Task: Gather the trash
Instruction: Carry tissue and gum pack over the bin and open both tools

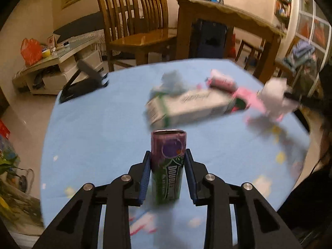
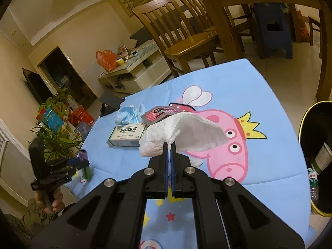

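My left gripper (image 1: 167, 155) is shut on a purple and green gum canister (image 1: 168, 164) and holds it upright above the blue table (image 1: 99, 137). It also shows at the left of the right wrist view (image 2: 83, 164). My right gripper (image 2: 171, 145) is shut on a white crumpled tissue (image 2: 182, 132), held above the table; it appears blurred in the left wrist view (image 1: 274, 97). On the table lie a white and green medicine box (image 2: 126, 134), a blue face mask (image 2: 130, 115) and a red patterned packet (image 2: 159, 114).
A black trash bin (image 2: 317, 157) with bottles inside stands at the right of the table. A black phone stand (image 2: 110, 102) sits at the table's far left edge. Wooden chairs (image 2: 182, 31) and a wooden table (image 1: 228, 20) stand beyond.
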`<state>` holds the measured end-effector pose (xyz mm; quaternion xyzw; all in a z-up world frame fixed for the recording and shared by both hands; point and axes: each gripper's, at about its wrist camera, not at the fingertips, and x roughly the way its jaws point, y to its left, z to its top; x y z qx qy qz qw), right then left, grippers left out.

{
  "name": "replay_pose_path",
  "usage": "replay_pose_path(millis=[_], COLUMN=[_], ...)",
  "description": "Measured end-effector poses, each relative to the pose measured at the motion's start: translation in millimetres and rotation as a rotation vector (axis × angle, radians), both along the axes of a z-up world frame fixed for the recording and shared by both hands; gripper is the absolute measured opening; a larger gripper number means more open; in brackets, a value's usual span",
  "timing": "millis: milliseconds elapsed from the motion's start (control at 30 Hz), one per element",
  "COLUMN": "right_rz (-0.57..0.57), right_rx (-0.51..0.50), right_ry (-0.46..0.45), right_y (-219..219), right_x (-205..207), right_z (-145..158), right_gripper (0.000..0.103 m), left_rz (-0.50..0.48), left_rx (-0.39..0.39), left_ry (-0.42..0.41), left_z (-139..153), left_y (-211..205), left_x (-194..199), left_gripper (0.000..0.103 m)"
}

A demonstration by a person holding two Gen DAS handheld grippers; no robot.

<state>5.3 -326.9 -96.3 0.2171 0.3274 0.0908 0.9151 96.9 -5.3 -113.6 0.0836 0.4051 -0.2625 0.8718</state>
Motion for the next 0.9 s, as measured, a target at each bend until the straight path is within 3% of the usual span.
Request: replay_pose_path(millis=[200, 467, 900], right_rz=[-0.033, -0.123, -0.57], right_rx=[-0.031, -0.066, -0.221], right_ry=[0.007, -0.006, 0.024], right_y=[-6, -28, -144], right_x=[-6, -22, -83], right_z=[2, 10, 24], right_gripper=[0.002, 0.002, 0.002], left_rz=[0.056, 0.031, -0.079], left_rx=[0.004, 0.06, 0.084], left_ry=[-0.037, -0.071, -0.189], left_z=[24, 38, 59], left_y=[-72, -152, -239], left_x=[-1, -22, -61], left_gripper=[0.029, 0.029, 0.03])
